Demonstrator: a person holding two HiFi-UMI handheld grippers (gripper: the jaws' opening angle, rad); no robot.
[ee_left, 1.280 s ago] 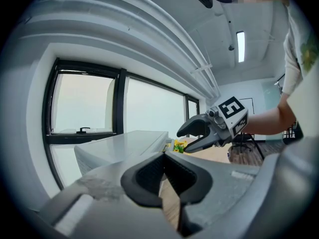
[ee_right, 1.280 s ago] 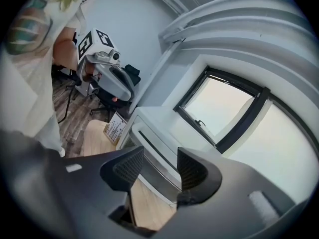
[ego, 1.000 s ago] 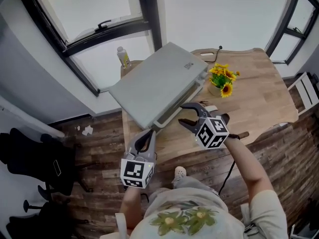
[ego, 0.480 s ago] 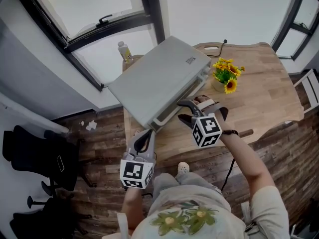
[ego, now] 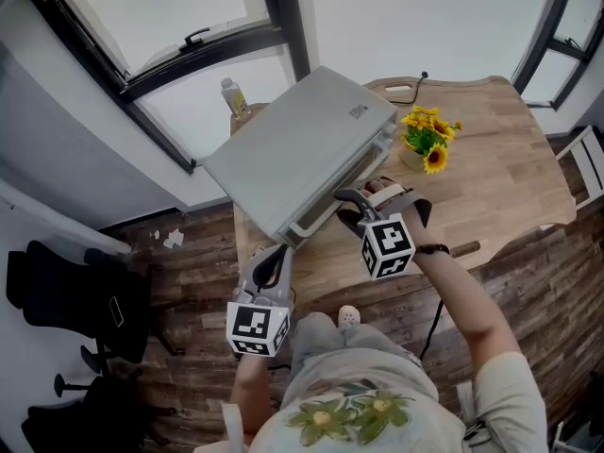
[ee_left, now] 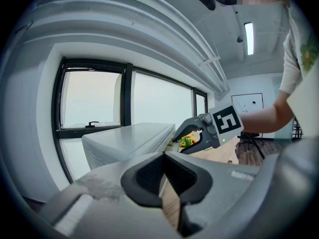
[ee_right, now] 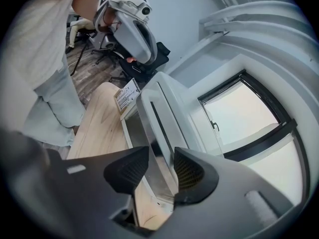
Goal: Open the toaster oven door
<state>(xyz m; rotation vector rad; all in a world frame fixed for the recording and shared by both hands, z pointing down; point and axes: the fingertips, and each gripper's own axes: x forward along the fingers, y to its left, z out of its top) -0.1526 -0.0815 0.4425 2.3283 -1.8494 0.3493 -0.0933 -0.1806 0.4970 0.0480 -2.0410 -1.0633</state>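
Pale grey, boxy toaster oven (ego: 302,149) sits at the tabletop's (ego: 491,159) far left corner, its door (ee_right: 134,133) shut and handle (ee_right: 160,138) facing the near edge.

label (ego: 357,113) on toaster oven (ego: 302,149), print unreadable

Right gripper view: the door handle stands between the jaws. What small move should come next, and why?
Probably finish closing the right gripper until both pads press the door handle, before any pull. Its jaws have just been closing with the handle between them, close at either side, but a firm hold cannot be confirmed. The toaster oven door looks shut.
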